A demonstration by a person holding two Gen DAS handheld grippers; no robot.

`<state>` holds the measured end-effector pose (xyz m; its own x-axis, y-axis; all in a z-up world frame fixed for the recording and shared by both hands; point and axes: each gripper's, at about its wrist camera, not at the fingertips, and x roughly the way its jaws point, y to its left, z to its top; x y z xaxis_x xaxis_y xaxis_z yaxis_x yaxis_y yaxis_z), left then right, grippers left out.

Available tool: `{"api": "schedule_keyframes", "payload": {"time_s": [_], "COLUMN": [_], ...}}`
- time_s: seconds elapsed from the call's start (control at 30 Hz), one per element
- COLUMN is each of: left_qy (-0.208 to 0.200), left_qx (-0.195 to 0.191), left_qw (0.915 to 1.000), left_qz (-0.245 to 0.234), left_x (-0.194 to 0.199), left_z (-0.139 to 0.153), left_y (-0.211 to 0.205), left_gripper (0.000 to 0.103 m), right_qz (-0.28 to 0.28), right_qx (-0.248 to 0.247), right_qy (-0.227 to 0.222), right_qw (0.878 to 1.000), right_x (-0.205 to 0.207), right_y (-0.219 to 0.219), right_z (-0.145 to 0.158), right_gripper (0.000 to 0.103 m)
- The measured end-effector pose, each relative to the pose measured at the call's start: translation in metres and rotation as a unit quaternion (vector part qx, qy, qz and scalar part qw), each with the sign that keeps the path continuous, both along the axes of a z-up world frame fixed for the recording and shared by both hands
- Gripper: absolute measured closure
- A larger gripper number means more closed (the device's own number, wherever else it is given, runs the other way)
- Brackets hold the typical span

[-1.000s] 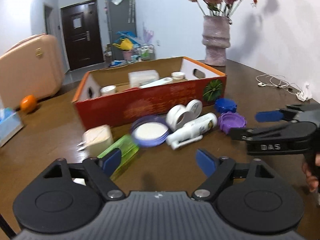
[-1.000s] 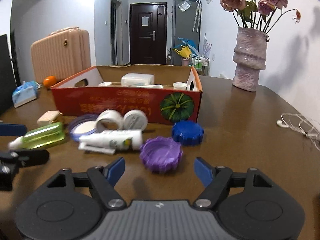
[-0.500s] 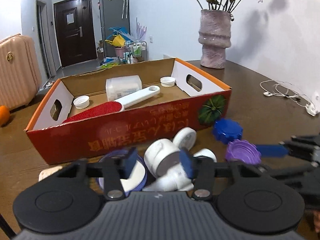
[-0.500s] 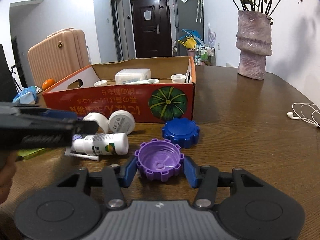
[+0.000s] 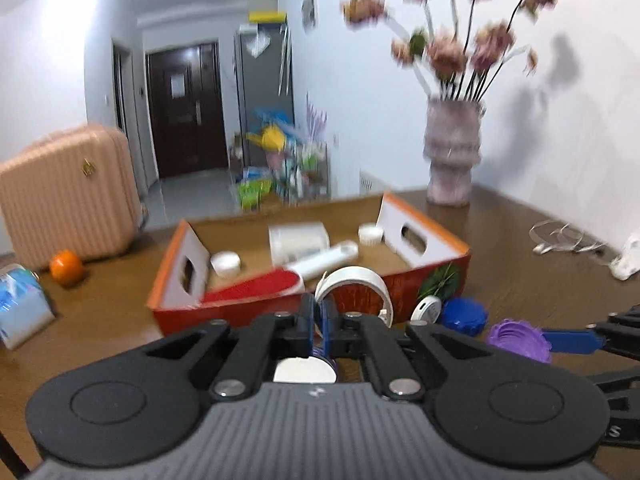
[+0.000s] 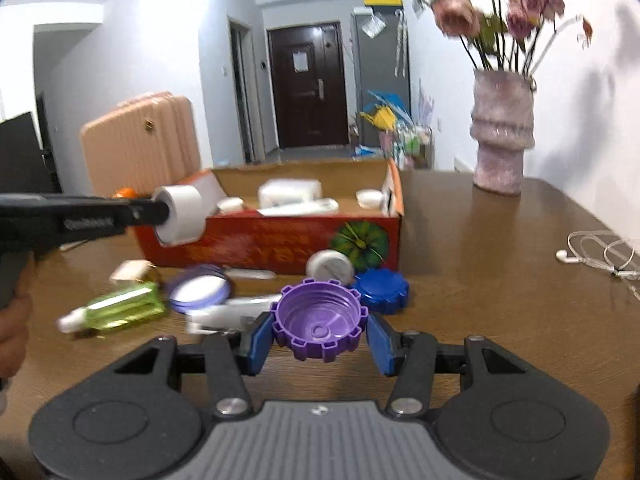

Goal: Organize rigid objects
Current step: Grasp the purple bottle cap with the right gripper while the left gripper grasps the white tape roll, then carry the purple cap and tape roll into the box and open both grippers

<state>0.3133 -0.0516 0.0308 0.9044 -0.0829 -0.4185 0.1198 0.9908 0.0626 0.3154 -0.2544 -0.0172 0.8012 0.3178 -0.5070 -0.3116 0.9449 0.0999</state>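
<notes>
A white tape roll (image 5: 352, 280) is pinched by its rim in the left gripper (image 5: 319, 322), whose jaws are closed tight on the thin wall; it hangs above the table (image 6: 500, 280), level with the near left corner of the red cardboard box (image 6: 272, 246); a purple ridged lid (image 6: 319, 322) sits open side up between the blue pads (image 6: 258, 338) of the right gripper (image 6: 320, 340), half closed and clamped on its sides, clear of the wood; a blue lid (image 6: 382, 290) and a white round lid (image 6: 330, 266) lie against the box's front wall; a green bottle (image 6: 120, 310) and a purple-rimmed disc (image 6: 199, 287) crowd the left; the table to the right lies bare up to an earphone cable (image 6: 596, 254) and vase (image 6: 502, 132).
</notes>
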Motion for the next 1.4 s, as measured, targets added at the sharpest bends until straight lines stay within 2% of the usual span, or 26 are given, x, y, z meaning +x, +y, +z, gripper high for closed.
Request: {"api": "schedule_keyframes", "payload": {"time_s": [0.1, 0.33, 0.57, 0.73, 0.93, 1.07, 1.27, 1.4], "left_qy": [-0.009, -0.013, -0.033, -0.042, -0.038, -0.03, -0.015, -0.003], "left_qx": [-0.014, -0.038, -0.052, -0.057, -0.062, -0.063, -0.08, -0.068], "left_qw": [0.9999, 0.9986, 0.9967, 0.9963, 0.9958, 0.9959, 0.9955, 0.9968], "left_qz": [0.002, 0.034, 0.052, 0.048, 0.056, 0.057, 0.049, 0.043], "left_x": [-0.04, -0.127, -0.173, -0.184, -0.171, -0.138, -0.054, 0.014], "left_z": [0.01, 0.014, 0.02, 0.022, 0.018, 0.019, 0.031, 0.035], "left_y": [0.015, 0.055, 0.077, 0.079, 0.081, 0.084, 0.092, 0.096], "left_gripper": [0.099, 0.099, 0.099, 0.099, 0.099, 0.099, 0.099, 0.099], "right_qz": [0.013, 0.042, 0.06, 0.058, 0.056, 0.064, 0.091, 0.106], "right_qx": [0.0, 0.008, 0.002, 0.0, -0.003, -0.005, -0.001, 0.001], "right_qy": [-0.011, -0.029, -0.047, -0.056, -0.059, -0.059, -0.064, -0.059], "right_qw": [1.0, 0.999, 0.997, 0.997, 0.997, 0.996, 0.994, 0.993], "right_x": [-0.025, -0.083, -0.132, -0.148, -0.141, -0.115, -0.03, 0.048], "right_y": [0.01, 0.037, 0.057, 0.057, 0.058, 0.065, 0.079, 0.092], "right_z": [0.01, 0.023, 0.03, 0.036, 0.038, 0.037, 0.057, 0.073], "right_gripper": [0.053, 0.053, 0.053, 0.053, 0.053, 0.053, 0.053, 0.053]}}
